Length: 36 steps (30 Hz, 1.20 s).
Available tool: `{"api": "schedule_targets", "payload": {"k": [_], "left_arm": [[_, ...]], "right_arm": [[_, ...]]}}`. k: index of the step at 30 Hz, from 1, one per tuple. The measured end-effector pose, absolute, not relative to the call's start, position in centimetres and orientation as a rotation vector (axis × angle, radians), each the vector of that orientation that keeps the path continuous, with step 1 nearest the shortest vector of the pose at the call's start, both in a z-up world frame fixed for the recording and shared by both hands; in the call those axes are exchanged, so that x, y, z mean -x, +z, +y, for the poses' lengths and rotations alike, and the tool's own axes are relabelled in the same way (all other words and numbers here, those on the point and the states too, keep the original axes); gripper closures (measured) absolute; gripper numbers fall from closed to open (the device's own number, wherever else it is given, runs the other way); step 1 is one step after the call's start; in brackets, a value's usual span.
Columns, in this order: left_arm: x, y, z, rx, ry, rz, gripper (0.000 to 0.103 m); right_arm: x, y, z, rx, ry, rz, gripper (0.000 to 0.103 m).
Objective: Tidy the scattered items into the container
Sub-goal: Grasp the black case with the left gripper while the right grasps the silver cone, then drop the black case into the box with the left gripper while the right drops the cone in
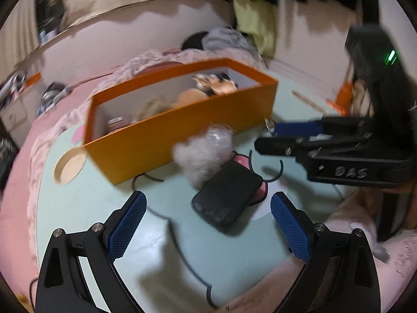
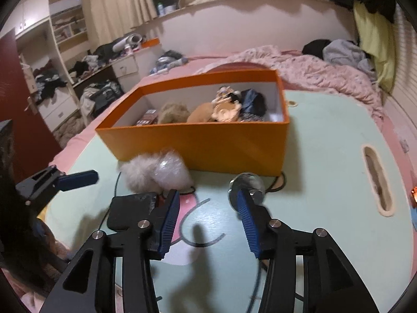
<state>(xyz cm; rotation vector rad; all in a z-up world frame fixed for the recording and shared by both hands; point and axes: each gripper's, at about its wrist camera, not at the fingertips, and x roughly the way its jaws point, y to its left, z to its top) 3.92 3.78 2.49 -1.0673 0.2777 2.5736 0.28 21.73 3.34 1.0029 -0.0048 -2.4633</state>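
Both grippers hang with fingers apart, empty: left gripper (image 1: pixel 208 224) over the black pouch (image 1: pixel 226 198), right gripper (image 2: pixel 209 208) near a shiny round item (image 2: pixel 247 182). Beyond, a fluffy toy (image 2: pixel 156 173) leans against the orange box (image 2: pixel 198 148), probably awaiting pickup.

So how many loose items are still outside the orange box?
3: a fluffy white toy against the box front, a black pouch just before it, a shiny metal piece by the right fingers. More may be hidden.
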Motion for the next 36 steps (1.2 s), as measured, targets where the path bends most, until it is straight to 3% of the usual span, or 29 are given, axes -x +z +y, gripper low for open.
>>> {"api": "schedule_targets", "payload": {"k": [4, 6, 8, 9, 12, 23, 30, 36], "left_arm": [[-3.2, 2.3, 4.8, 1.054, 2.559, 0.365, 0.011], [-2.8, 2.0, 5.1, 1.077, 2.522, 0.377, 0.036], [-2.3, 1.3, 5.3, 1.134, 2.463, 0.368, 0.056], [-2.2, 1.2, 5.2, 1.133, 2.446, 0.346, 0.061], [-2.7, 1.2, 4.9, 1.132, 2.446, 0.326, 0.062], [-5.6, 5.1, 2.7, 0.985, 2.509, 0.197, 0.062], [-0.9, 8.8, 1.8, 0.943, 2.561, 0.189, 0.062], [5.4, 9.5, 0.6, 0.993, 2.640, 0.129, 0.062]], "right_arm": [[-0.1, 3.6, 23.0, -0.987, -2.505, -0.070, 0.057], [0.6, 3.3, 23.1, -1.029, -2.518, -0.062, 0.057], [1.6, 2.8, 22.9, -1.087, -2.505, -0.053, 0.057], [2.2, 2.4, 22.5, -1.129, -2.488, -0.035, 0.057], [2.4, 2.4, 21.6, -1.136, -2.479, 0.042, 0.066], [-0.4, 4.7, 22.0, -0.977, -2.442, -0.028, 0.067], [2.8, 9.5, 20.7, -0.866, -2.494, 0.007, 0.067], [7.8, 9.8, 20.0, -0.917, -2.522, -0.030, 0.067]]}}
